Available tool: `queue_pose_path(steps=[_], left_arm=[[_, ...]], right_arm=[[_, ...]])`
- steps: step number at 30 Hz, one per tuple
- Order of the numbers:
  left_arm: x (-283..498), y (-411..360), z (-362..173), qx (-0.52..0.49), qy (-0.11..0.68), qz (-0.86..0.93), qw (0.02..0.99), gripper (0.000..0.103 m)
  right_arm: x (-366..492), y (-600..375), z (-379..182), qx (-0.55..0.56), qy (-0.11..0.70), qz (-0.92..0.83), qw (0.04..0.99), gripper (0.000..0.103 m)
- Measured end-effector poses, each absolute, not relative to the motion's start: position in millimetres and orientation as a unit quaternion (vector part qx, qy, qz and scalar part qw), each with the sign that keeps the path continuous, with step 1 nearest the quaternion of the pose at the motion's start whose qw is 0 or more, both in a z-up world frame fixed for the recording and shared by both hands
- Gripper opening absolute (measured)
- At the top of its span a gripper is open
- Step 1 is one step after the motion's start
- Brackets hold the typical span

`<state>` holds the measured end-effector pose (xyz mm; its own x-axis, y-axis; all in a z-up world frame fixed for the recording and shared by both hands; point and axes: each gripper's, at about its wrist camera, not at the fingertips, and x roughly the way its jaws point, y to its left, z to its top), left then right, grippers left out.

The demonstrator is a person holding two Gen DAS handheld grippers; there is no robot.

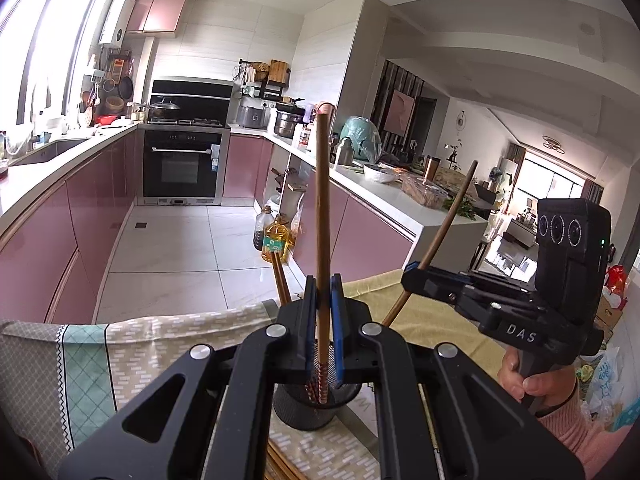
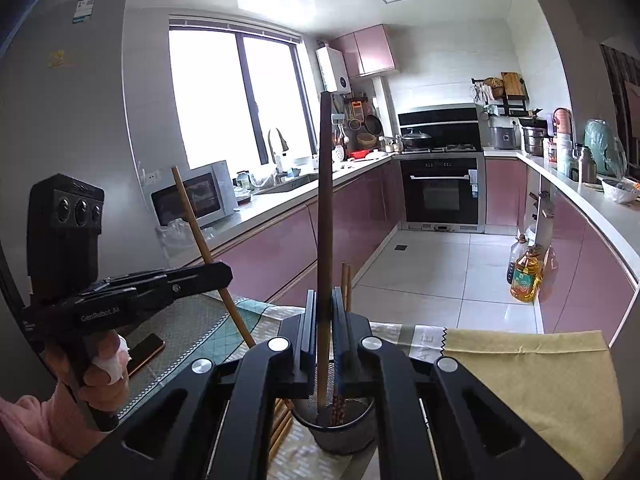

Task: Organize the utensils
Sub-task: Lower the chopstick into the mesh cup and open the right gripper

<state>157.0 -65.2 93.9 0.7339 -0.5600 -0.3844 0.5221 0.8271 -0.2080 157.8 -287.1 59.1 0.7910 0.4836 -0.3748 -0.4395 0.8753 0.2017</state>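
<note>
In the left wrist view my left claw (image 1: 323, 296) sat low at the centre of the frame, its blue pads pressed together on a long brown chopstick (image 1: 322, 216) that stood nearly upright. The patterned lower end of that stick reached down into a black mesh cup (image 1: 316, 410) directly beneath the claw. Two more chopsticks (image 1: 281, 280) poked up just left of the pads, and a bundle of others lay flat on the patterned cloth (image 1: 132, 360) at the bottom edge of the frame. Further right, my right claw (image 1: 410, 276) was clamped on a second chopstick (image 1: 436, 240) that leaned toward the upper right. A hand (image 1: 532, 380) in a pink sleeve gripped the handle at the lower right.

In the right wrist view the left claw (image 2: 224, 270) came in from the left edge, shut on its tilted chopstick (image 2: 204, 248), with a hand (image 2: 100, 372) on the handle at lower left. A phone (image 2: 144, 352) lay on the worktop just right of that hand. At the centre the right claw (image 2: 323, 316) was closed around its dark upright chopstick (image 2: 324, 220), whose foot stood inside the mesh cup (image 2: 340, 432) beside a red patterned stick. A yellow cloth (image 2: 520, 372) covered the worktop at lower right.
</note>
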Motion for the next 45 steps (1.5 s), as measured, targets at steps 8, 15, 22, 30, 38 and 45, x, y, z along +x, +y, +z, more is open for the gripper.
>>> queue_pose_path(steps=[8, 15, 22, 30, 38, 45], left_arm=[[169.7, -83.4, 78.7, -0.019, 0.243, -0.276, 0.93, 0.007], [180.4, -86.7, 59.8, -0.008, 0.27, -0.275, 0.923, 0.007], [191.4, -91.6, 41.8, 0.004, 0.303, -0.28, 0.911, 0.007], [210.8, -94.8, 26.8, 0.002, 0.343, -0.284, 0.895, 0.007], [225.3, -101.5, 20.3, 0.002, 0.351, -0.276, 0.895, 0.008], [238.3, -108.3, 12.7, -0.003, 0.364, -0.265, 0.893, 0.008]], right_arm=[[170.3, -281.7, 41.7, 0.045, 0.243, 0.238, 0.939, 0.006], [175.6, -277.8, 31.8, 0.04, 0.265, 0.233, 0.935, 0.006], [183.7, -269.6, 21.4, 0.025, 0.3, 0.235, 0.924, 0.006], [200.5, -262.6, 5.9, 0.014, 0.345, 0.24, 0.907, 0.006], [216.4, -261.4, 2.9, 0.019, 0.355, 0.235, 0.905, 0.006], [224.3, -262.4, -3.2, 0.035, 0.361, 0.23, 0.903, 0.008]])
